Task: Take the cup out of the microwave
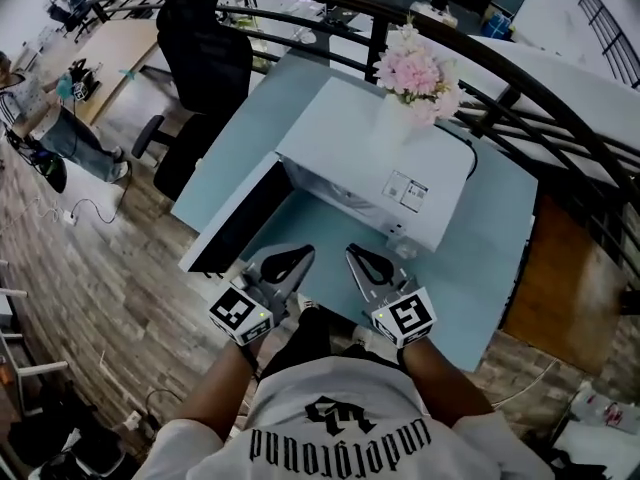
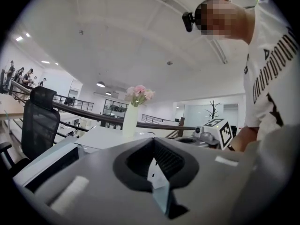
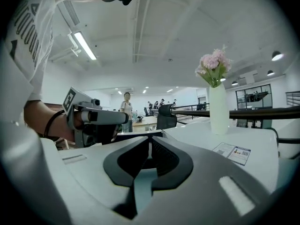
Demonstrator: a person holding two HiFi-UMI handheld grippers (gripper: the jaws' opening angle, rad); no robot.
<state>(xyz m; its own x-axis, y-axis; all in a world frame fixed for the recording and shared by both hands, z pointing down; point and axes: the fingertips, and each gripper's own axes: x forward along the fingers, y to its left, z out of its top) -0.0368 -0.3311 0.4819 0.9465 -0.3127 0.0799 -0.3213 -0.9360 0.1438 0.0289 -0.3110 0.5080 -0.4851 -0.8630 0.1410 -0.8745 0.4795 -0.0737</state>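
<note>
The cup cannot be made out in any view. The cavity of the microwave (image 1: pixel 375 158) is covered from above by its white top, and the lower part of each gripper view is taken up by the gripper's own body. The microwave door (image 1: pixel 235 223) is seen swung open at the left, with its dark inner face exposed. The two tongs are held side by side just in front of the open front, above the pale blue table (image 1: pixel 480 268) and apart from the oven. The left gripper (image 1: pixel 303 253) is held nearest the door and the right gripper (image 1: pixel 352 251) beside it. Both point at the opening. In each gripper's own view the jaw tips are seen pressed together with nothing between them, so both tongs are closed and empty. A white vase of pink flowers (image 1: pixel 415 73) is set on top of the microwave, and a printed label (image 1: pixel 405 190) lies near its front edge. A black office chair (image 1: pixel 200 48) is seen beyond the table.
</note>
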